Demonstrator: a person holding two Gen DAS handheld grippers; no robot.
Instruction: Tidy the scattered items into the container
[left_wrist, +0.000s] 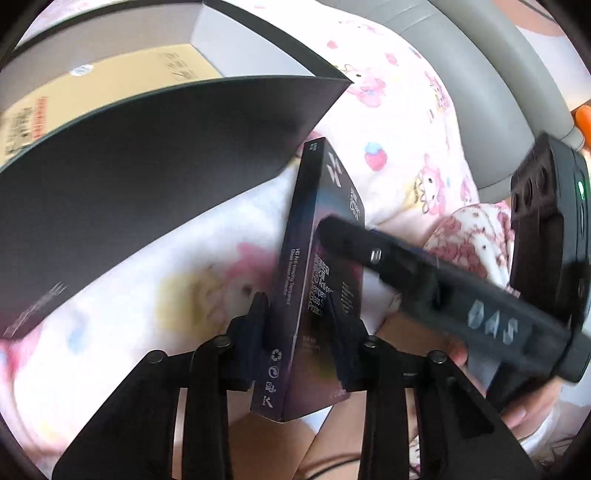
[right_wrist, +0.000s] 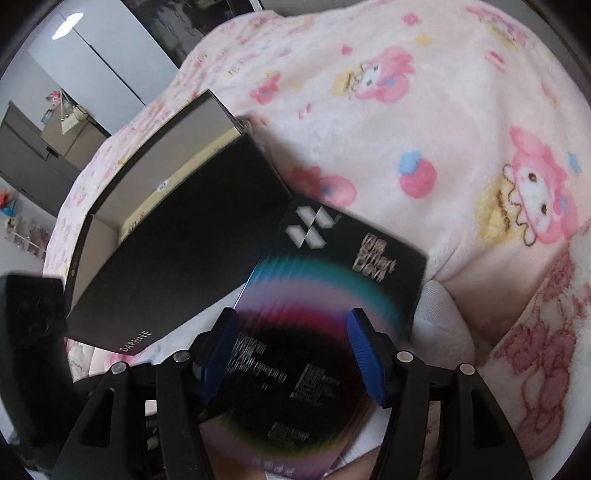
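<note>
We log the left tool clamped on the screen protector box, lower centre; right tool straddles it wide, beside the black container.

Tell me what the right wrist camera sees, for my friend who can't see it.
A dark screen protector box with a rainbow arc sits between the right gripper's blue fingers. Beside it lies an open black container on a pink cartoon blanket.

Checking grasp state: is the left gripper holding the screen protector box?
Yes, the left gripper clamps the screen protector box between both fingers.
</note>
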